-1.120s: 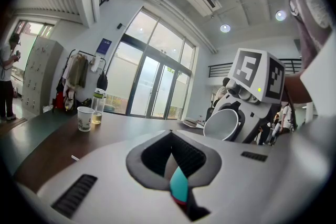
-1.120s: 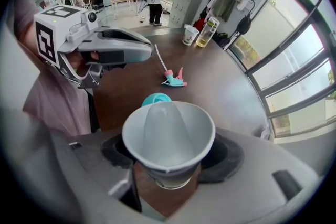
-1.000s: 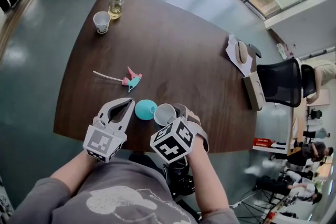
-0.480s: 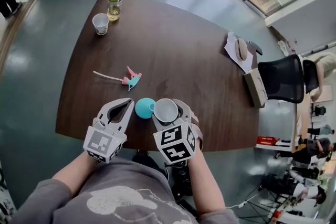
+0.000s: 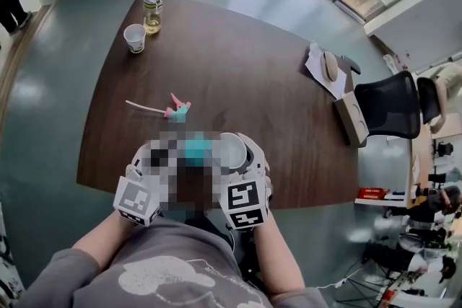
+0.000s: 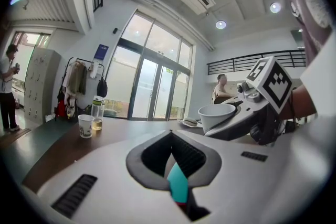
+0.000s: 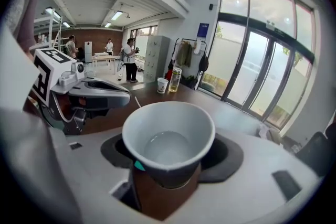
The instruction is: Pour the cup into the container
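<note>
My right gripper (image 7: 169,161) is shut on a white paper cup (image 7: 168,136), held upright with a little clear liquid in its bottom. In the head view the cup (image 5: 228,154) sits in the right gripper (image 5: 236,147) just right of the teal container (image 5: 194,150), which stands near the table's front edge, partly under a mosaic patch. My left gripper (image 6: 170,135) is shut and holds nothing; a sliver of the teal container (image 6: 178,184) shows through the gap behind its tips. From there the cup (image 6: 216,114) appears to the right. The left gripper (image 7: 123,96) lies left of the cup.
On the dark wooden table (image 5: 253,83), a second paper cup (image 5: 134,37) and a bottle (image 5: 151,11) stand at the far left corner. A pink and teal nozzle with a tube (image 5: 175,109) lies mid-left. A mouse on paper (image 5: 331,67) and an office chair (image 5: 386,108) are at the right edge.
My right gripper has turned in the hand, its marker cube swinging round, so the cup is now level beside the teal container. The left gripper has stayed put.
</note>
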The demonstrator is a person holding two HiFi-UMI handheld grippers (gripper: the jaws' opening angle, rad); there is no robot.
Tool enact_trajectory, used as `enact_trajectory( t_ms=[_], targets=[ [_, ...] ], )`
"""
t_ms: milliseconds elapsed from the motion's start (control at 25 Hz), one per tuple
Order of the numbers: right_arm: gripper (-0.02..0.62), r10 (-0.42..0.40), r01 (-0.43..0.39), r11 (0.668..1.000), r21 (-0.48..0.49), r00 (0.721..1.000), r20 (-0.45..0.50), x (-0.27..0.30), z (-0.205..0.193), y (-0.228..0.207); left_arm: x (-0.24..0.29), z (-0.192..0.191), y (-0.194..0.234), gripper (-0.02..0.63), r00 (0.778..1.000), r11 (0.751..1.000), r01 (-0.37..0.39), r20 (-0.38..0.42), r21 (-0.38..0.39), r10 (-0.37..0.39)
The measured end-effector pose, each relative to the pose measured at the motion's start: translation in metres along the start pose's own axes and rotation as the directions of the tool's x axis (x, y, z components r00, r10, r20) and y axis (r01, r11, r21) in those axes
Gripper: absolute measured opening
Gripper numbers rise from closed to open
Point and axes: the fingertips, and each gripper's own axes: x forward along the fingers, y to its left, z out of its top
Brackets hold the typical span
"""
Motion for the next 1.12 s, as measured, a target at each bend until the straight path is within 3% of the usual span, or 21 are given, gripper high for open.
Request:
enact_trajectory(
  t_ms=[360, 720, 1120],
  targets=[
    [0.293, -0.007, -0.014, 0.994, 0.111, 0.983, 0.184, -0.024, 0.003, -0.01, -0.001, 0.013, -0.016, 0.006, 0.999, 0.999, -0.045, 0.029, 0.027, 0.044],
    [0.293, -0.01, -0.01, 0.996, 0.088, 0.974, 0.225, -0.052, -0.011, -0.034, 0.003, 0.03, -0.04, 0.006, 0.992, 0.994, -0.105, 0.074, 0.041, 0.102],
    [0.293, -0.031, 0.003, 0.994, 0.113, 0.968, 0.248, -0.08, -0.044, -0.07, 0.027, 0.032, -0.097, 0.006, 0.991, 0.994, -0.104, 0.089, 0.037, 0.1]
  ],
)
